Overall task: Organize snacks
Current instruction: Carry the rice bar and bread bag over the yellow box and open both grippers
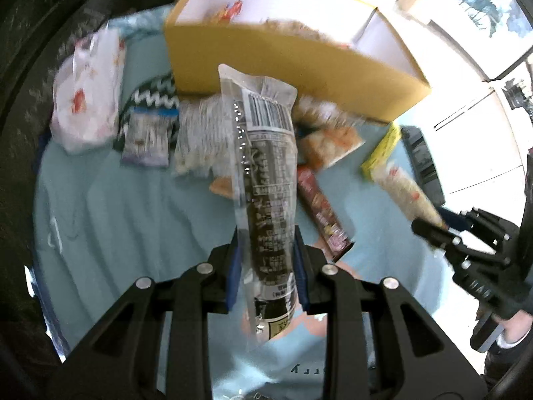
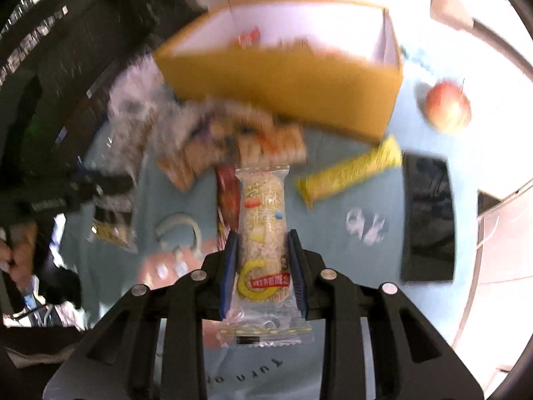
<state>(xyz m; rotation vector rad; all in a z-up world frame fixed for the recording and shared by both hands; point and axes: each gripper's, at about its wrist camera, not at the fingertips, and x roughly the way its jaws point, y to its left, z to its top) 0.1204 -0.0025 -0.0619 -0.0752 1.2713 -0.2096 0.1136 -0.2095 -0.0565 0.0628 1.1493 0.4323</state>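
My left gripper (image 1: pixel 266 260) is shut on a long clear packet with a dark snack inside (image 1: pixel 266 173), held above the light blue cloth (image 1: pixel 133 220). My right gripper (image 2: pixel 263 260) is shut on a clear-wrapped sesame bar with yellow print (image 2: pixel 263 220), also lifted off the cloth. Behind both stands a yellow cardboard box (image 1: pixel 293 63) (image 2: pixel 283 83), open on top, with a red-wrapped snack inside (image 1: pixel 233 8). The right gripper (image 1: pixel 433 230) also shows at the right of the left wrist view, holding its bar (image 1: pixel 403 190).
Loose snacks lie in front of the box: a white bag (image 1: pixel 86 93), a small purple packet (image 1: pixel 146 136), a red bar (image 1: pixel 319 206), a yellow bar (image 2: pixel 349 170), orange packets (image 2: pixel 269 146). An apple (image 2: pixel 448 106) and a black flat device (image 2: pixel 428 223) sit at the right.
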